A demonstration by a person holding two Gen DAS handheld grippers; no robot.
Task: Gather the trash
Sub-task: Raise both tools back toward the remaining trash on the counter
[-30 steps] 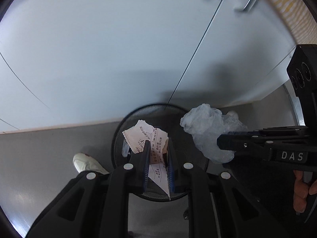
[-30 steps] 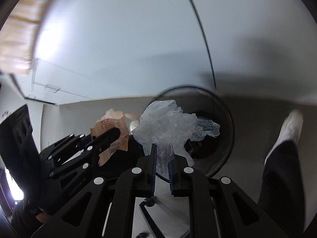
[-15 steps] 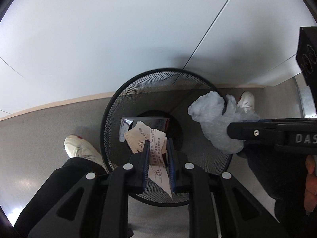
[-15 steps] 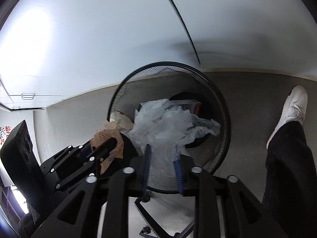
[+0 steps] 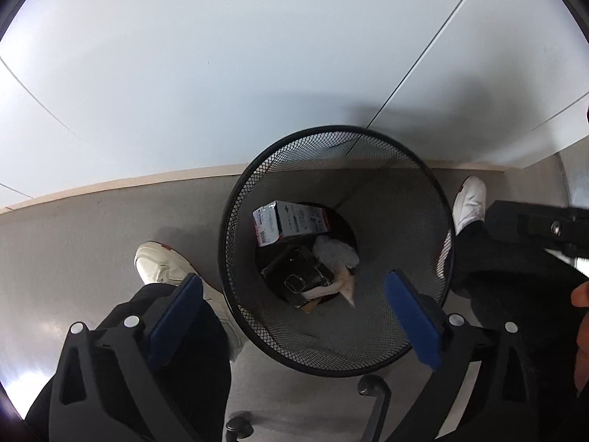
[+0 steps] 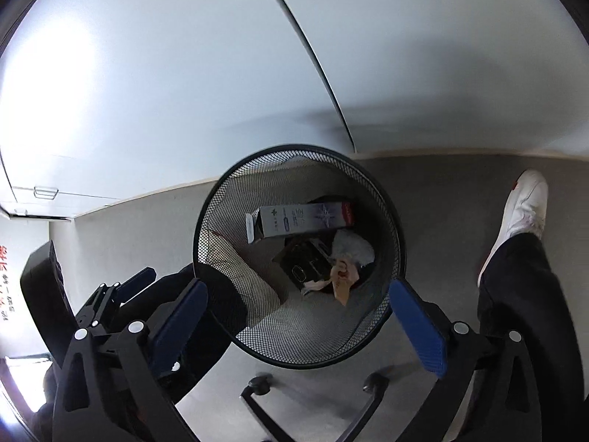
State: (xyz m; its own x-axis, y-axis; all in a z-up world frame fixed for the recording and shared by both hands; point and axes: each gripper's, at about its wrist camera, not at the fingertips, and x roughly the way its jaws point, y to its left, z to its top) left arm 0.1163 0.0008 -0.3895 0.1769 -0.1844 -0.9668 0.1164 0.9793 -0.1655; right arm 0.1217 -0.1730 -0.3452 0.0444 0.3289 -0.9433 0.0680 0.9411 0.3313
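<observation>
Both your tongs hang over the mesh bin (image 5: 423, 199), left gripper (image 5: 294, 316) and right gripper (image 6: 298, 313) spread wide and holding nothing. The plastic wrap (image 6: 351, 246) and paper scrap (image 6: 340, 281) lie at the bottom w/ a carton (image 6: 302, 221). Lift straight up, don't catch the rim, then go for more trash

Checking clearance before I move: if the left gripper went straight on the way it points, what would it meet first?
Probably the black packet lying in the mesh bin; the left gripper is open above the bin mouth, though depth is unclear.
</observation>
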